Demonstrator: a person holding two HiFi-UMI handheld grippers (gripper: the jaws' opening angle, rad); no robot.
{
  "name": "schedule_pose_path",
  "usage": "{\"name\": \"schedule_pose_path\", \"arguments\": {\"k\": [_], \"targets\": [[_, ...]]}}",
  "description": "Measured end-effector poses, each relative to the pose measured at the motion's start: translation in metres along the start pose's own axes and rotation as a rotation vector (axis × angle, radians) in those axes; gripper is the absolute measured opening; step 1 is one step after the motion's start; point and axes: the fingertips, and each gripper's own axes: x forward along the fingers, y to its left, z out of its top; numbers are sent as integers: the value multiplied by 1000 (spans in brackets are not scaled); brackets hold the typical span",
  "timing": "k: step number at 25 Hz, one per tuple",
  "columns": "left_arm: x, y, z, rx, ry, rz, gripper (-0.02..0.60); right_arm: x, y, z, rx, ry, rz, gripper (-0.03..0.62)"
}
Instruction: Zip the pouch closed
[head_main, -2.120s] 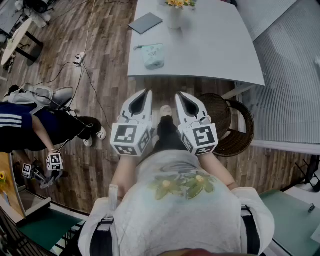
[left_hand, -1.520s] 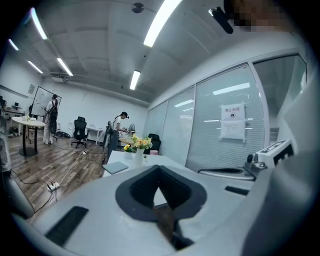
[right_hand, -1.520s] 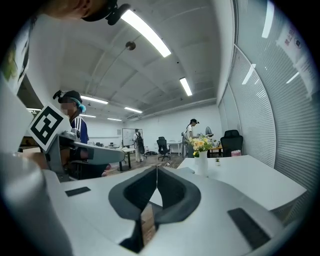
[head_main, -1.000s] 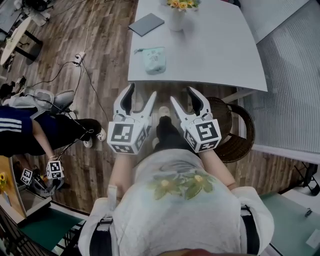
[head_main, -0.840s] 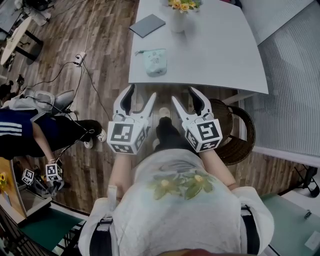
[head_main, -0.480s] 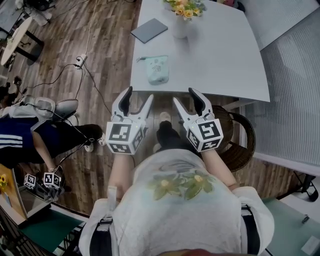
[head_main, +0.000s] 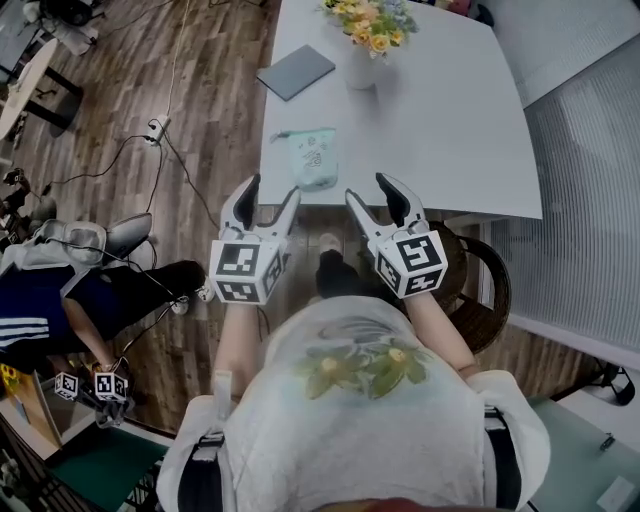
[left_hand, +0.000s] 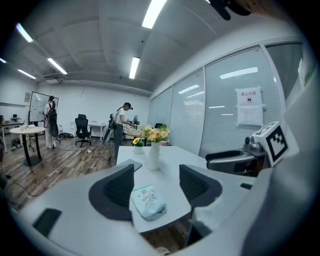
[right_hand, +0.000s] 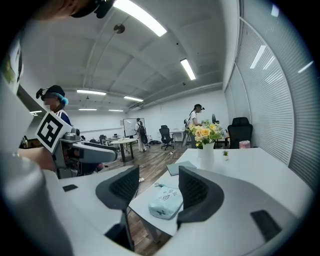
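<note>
A pale mint pouch (head_main: 313, 158) lies near the front left corner of the white table (head_main: 440, 130). Both gripper views show it between the jaws but well ahead of them: pouch (left_hand: 147, 202), pouch (right_hand: 166, 202). My left gripper (head_main: 268, 194) is held open in the air just short of the table's front edge, below the pouch. My right gripper (head_main: 368, 191) is open too, to the right of the left one, at the same distance from the table. Neither touches anything.
A white vase of flowers (head_main: 365, 50) and a grey notebook (head_main: 295, 72) stand farther back on the table. A wicker chair (head_main: 468, 290) sits under the table's front right. Cables (head_main: 160, 150) run over the wooden floor at left, where another person (head_main: 50, 300) crouches.
Both grippers went from shut to open about a second ago. Since then I have come closer to the table, so the pouch now lies nearer the gripper tips.
</note>
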Motion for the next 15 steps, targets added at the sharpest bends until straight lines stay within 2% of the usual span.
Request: {"name": "schedule_pose_path", "arguments": {"k": [15], "targets": [[78, 51, -25, -25, 141, 41, 267, 74, -60, -17, 14, 104, 4, 239]]}}
